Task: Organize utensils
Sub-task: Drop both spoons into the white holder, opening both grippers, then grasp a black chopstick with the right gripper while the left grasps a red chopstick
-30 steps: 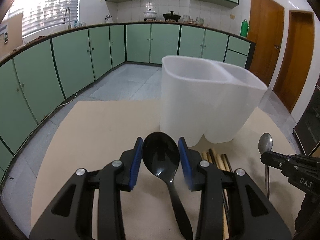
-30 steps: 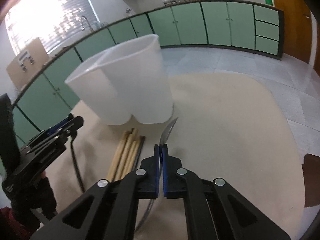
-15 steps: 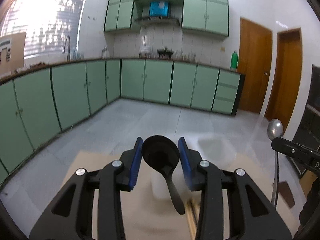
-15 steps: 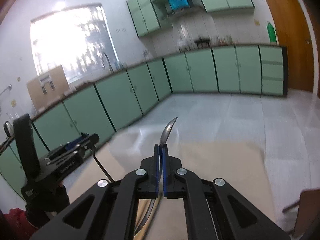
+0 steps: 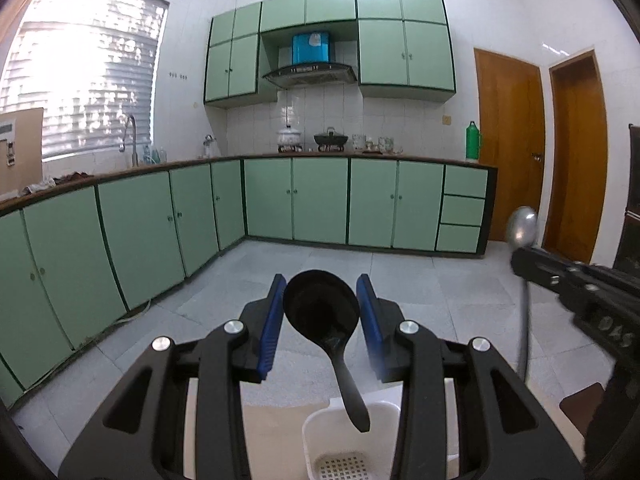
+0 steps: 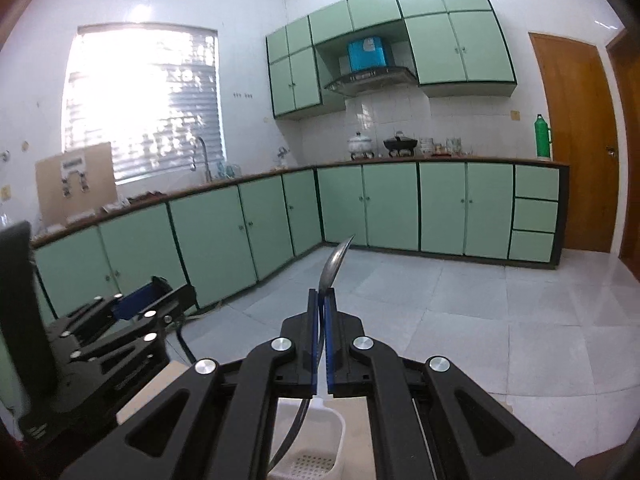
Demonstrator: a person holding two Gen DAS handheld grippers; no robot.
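Lowering: black spoon (image 5: 320, 312) pinched bowl-up in left gripper (image 5: 320, 316) fingers, handle over white caddy (image 5: 320, 440).
Right gripper (image 6: 321, 312): fingers pressed onto metal spoon (image 6: 335, 260); drop handle-first.

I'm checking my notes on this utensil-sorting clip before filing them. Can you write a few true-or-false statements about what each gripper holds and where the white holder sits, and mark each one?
1. The left gripper holds a black spoon by its bowl. True.
2. The black spoon's handle points up at the ceiling. False: it hangs down toward the white utensil holder.
3. The right gripper is shut on a metal spoon. True.
4. The right gripper's jaws stand wide apart and empty. False: they are pressed together on the metal spoon.
5. The white utensil holder is below both grippers. True: it shows at the bottom of both wrist views.
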